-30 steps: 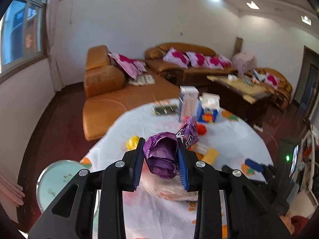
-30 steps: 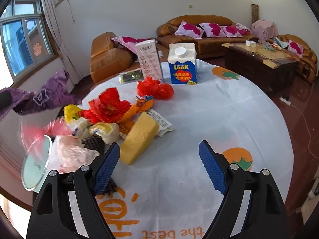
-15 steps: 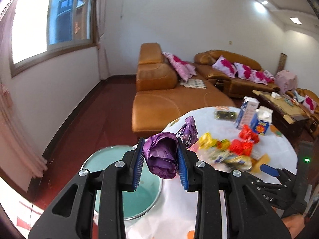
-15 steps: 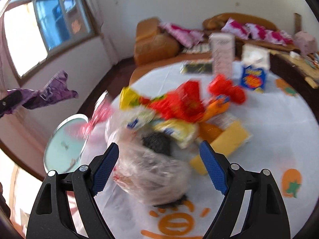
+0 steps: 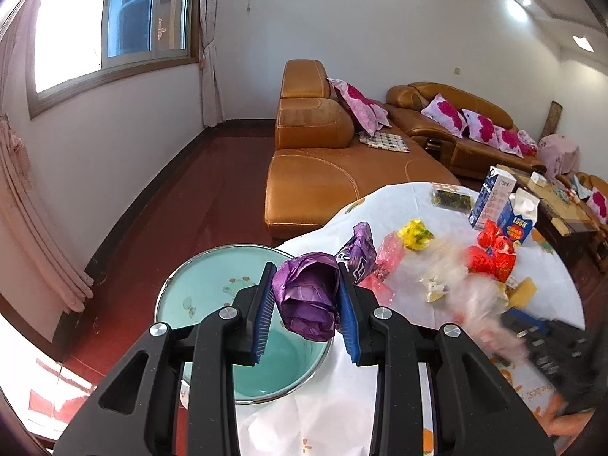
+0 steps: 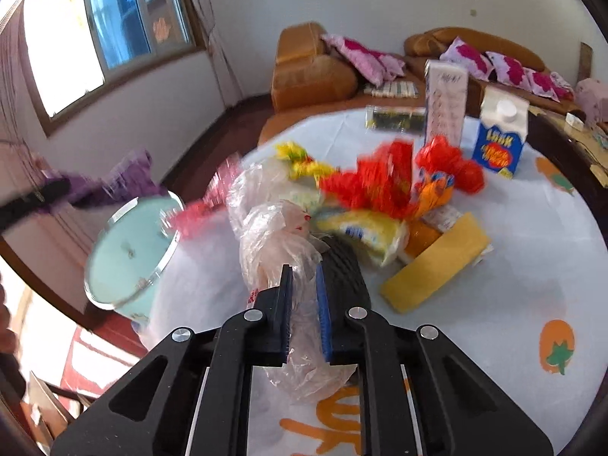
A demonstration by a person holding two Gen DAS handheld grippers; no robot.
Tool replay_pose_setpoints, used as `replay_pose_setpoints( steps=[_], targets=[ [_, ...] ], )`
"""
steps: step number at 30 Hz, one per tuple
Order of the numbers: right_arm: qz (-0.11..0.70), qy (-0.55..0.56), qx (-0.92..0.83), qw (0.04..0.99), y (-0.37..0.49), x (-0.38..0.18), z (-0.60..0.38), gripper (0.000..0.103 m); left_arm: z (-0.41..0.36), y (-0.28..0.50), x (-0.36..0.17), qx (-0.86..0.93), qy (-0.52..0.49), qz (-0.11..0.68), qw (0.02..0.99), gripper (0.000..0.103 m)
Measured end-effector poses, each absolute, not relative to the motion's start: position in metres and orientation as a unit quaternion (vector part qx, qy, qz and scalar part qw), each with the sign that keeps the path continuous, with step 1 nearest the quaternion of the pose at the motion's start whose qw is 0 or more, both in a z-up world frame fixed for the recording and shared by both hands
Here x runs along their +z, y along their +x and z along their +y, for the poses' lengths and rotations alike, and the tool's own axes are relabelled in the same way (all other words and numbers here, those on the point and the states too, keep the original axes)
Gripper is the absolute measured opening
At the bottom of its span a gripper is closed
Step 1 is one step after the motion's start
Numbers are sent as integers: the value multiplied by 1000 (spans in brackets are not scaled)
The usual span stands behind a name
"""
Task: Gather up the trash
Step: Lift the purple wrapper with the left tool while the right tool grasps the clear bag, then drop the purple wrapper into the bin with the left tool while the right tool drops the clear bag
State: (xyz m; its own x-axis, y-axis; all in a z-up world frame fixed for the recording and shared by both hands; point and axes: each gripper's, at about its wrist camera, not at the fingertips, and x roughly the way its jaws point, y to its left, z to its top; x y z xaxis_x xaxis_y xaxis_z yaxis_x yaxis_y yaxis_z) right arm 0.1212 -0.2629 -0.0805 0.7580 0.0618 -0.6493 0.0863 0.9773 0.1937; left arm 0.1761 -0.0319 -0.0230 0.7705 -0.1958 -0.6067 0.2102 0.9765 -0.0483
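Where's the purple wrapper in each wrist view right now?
Left wrist: purple wrapper at centre, clamped in the left gripper, above the teal bin.
Right wrist: blurred at far left edge, above the same bin.
Shared landmark: blue milk carton.

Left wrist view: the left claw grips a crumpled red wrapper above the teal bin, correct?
Not quite: the wrapper in the left claw is purple, not red, as the left wrist view shows. It is indeed gripped above the teal bin.
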Motion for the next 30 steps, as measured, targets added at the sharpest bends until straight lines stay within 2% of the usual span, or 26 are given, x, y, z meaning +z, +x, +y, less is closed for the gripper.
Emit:
replay_pose_setpoints(
  steps=[8,30],
  targets=[
    [280,107,-4,954,110,-33,-259,13,-31,179,-33,-41,45,326,943,31],
    [296,85,56,950,146,-36,-155,13,52,171,-46,74,33,335,939,32]
  ],
)
